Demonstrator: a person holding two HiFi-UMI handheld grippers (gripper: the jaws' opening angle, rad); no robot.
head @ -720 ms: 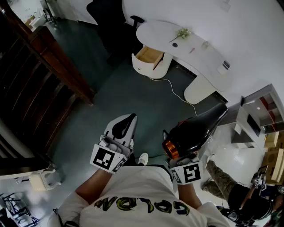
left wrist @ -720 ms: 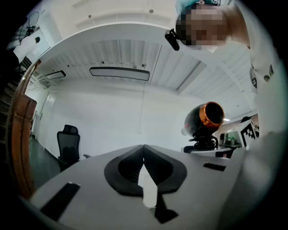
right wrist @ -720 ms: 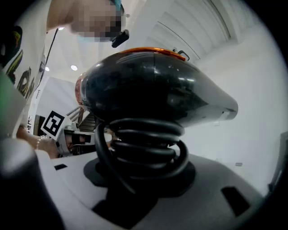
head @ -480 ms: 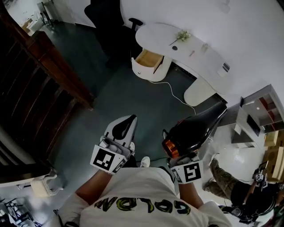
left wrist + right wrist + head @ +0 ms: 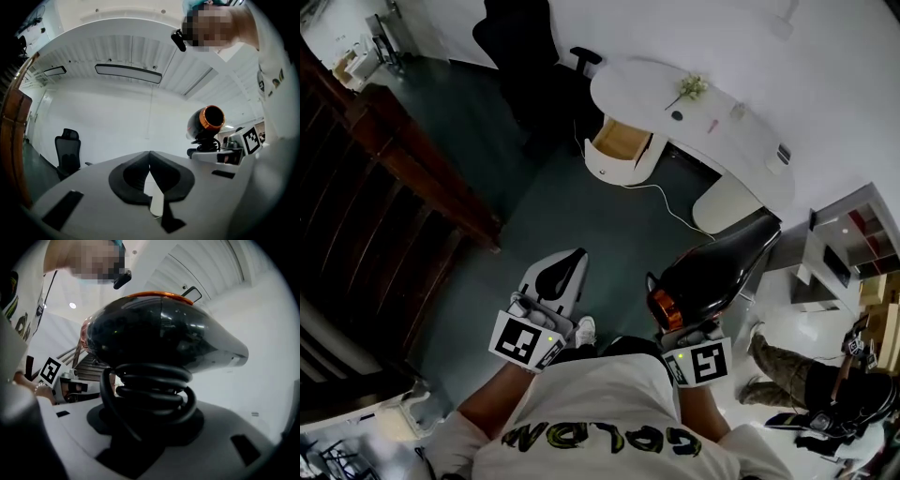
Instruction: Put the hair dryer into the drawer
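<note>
In the head view a black hair dryer [image 5: 712,272] with an orange ring lies level in my right gripper [image 5: 682,323]. The right gripper view shows the hair dryer [image 5: 159,331] close up, its black cord [image 5: 152,387] coiled round the handle, and the right gripper [image 5: 150,425] shut on that handle. My left gripper [image 5: 567,262] is held beside it, shut with nothing in it; its pads meet in the left gripper view [image 5: 150,161]. Far ahead, an open wooden drawer [image 5: 619,141] stands out from a white curved desk [image 5: 741,150].
A black office chair [image 5: 520,47] stands left of the desk. A dark wooden cabinet [image 5: 394,178] runs along the left. A white cable [image 5: 661,197] trails over the dark floor. Shelving [image 5: 853,244] and another person [image 5: 797,394] are at the right.
The desk and drawer have slid slightly lower and to the right in the head view and my foot has shifted. Both grippers keep the same pose and hold.
</note>
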